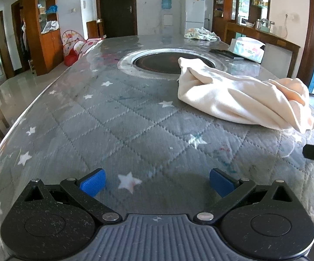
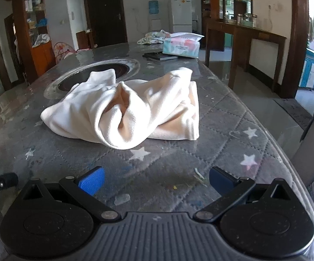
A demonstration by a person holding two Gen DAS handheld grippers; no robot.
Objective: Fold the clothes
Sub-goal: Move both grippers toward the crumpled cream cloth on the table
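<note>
Cream garment (image 2: pixel 126 111) lies crumpled on the desk (image 2: pixel 222 117), ahead of both grippers' spread, empty fingers (image 2: pixel 91 182), apart from them

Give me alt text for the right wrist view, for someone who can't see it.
A crumpled cream garment lies on a grey star-quilted table, partly over a round inset burner. The right tool sits open and empty before it; a tissue box stands farther back.

A grey quilted worktop (image 2: pixel 222 117) with stars carries a crumpled cream garment (image 2: pixel 124 108). Farther back lie a tissue box (image 2: pixel 182 46) and patterned cloth (image 2: pixel 154 37).
</note>
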